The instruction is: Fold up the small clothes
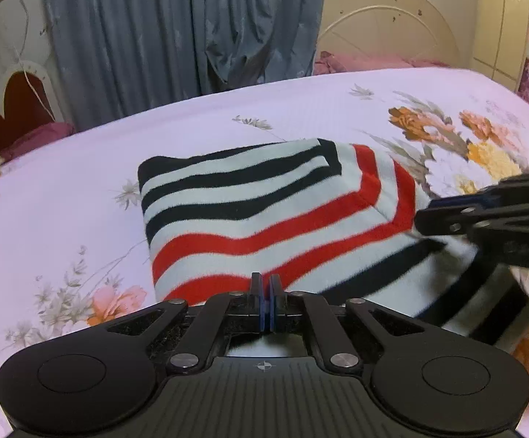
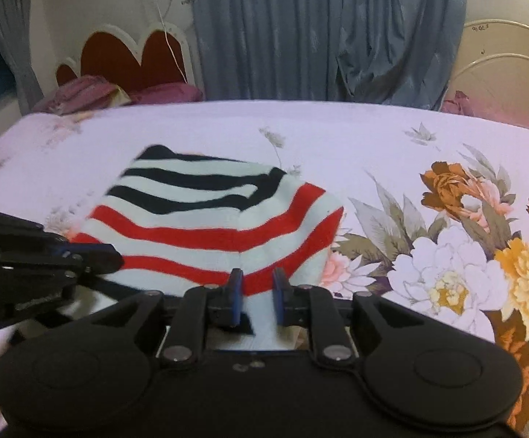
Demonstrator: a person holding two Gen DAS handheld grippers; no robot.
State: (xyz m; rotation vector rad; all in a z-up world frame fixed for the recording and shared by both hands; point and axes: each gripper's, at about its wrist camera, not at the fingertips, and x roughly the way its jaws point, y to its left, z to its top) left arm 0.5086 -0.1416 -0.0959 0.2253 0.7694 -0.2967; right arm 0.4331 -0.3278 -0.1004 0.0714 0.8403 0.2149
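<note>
Floral bedsheet (image 2: 392,138), one striped garment (image 2: 206,219) ahead of my tongs.
My left gripper (image 1: 265,284) is pinched together; only the right view shows my right gripper (image 2: 257,284) narrowly parted over cloth.

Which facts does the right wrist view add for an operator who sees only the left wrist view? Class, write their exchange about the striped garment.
Operator: Is the right gripper open? I only see it side-on.
Observer: Yes. Its fingers stand apart, with fabric of the striped garment showing between them.
Operator: What lies right of the garment, behind that gripper?
Observer: A big white flower printed on the bedsheet, just beyond the garment's right edge.
</note>
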